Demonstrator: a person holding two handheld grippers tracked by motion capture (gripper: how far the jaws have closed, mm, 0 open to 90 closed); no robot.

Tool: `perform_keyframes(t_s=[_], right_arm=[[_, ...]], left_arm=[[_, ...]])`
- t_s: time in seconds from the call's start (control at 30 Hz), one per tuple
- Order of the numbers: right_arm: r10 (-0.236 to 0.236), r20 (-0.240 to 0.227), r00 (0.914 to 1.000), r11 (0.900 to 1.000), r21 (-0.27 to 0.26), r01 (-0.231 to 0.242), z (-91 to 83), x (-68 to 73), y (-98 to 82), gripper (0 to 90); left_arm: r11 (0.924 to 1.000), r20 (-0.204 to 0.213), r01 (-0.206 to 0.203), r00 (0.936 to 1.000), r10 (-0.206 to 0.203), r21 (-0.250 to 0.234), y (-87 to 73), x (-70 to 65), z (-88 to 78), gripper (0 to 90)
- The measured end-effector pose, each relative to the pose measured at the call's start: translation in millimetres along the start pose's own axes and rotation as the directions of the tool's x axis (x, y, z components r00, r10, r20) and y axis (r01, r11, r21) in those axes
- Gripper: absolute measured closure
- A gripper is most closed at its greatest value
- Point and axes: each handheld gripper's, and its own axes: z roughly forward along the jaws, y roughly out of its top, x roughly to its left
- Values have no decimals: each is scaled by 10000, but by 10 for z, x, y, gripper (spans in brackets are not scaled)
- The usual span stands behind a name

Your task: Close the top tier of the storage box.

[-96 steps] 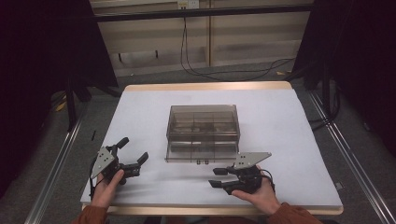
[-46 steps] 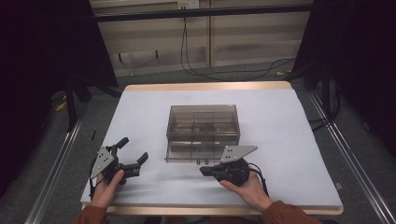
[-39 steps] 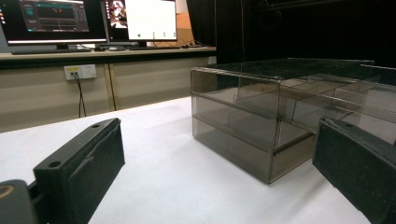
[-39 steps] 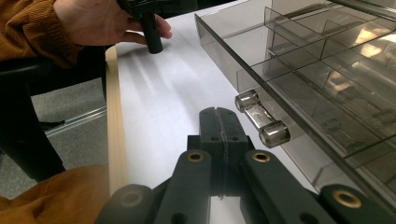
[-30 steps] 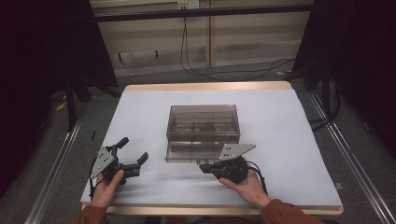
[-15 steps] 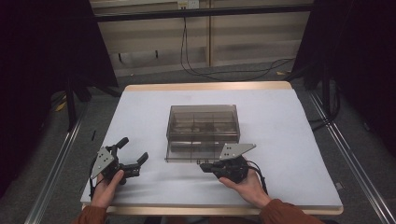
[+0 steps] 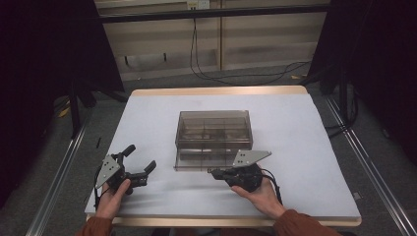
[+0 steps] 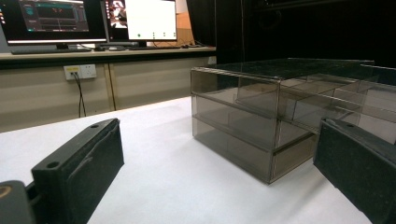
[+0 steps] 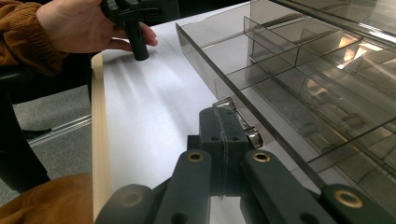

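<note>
On the white-covered table (image 7: 305,128) in front of you, near its middle, stands a smoky transparent drawer box (image 7: 214,129) with two tiers divided into small compartments. Its lower drawer (image 7: 209,158) sticks out a little towards you. Your right gripper (image 7: 215,172) lies low on the table just in front of that drawer, your right hand (image 7: 258,192) wrapped around its body and the grey three-cornered plate on top. In the right gripper view, its two black jaws are pressed together on the small shiny metal handle (image 9: 243,122) at the front edge of the drawer, so the tongs are fully closed and pinching that handle. Your left gripper (image 7: 140,161) rests near the front left corner of the table, well apart from the box, held in your left hand (image 7: 113,196). Its jaws are spread wide with nothing between them; in the left gripper view the box stands beyond them on the bare table.
</note>
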Motion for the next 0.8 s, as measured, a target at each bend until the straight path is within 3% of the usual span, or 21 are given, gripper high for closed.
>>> perform_keyframes(t_s=[0.33, 0.6, 0.8], right_arm=[[-40, 97, 9999, 10000, -12, 41, 6, 11, 6, 900], [1, -227, 9997, 10000, 90, 1, 12, 32, 2, 900], [-42, -89, 10000, 9998, 174, 43, 26, 22, -10, 900]], left_arm=[[10000, -20, -22, 10000, 22, -6, 0, -1, -1, 16], [10000, -9, -62, 10000, 62, 12, 1, 2, -3, 16], [10000, -24, -32, 10000, 32, -11, 1, 1, -2, 16]])
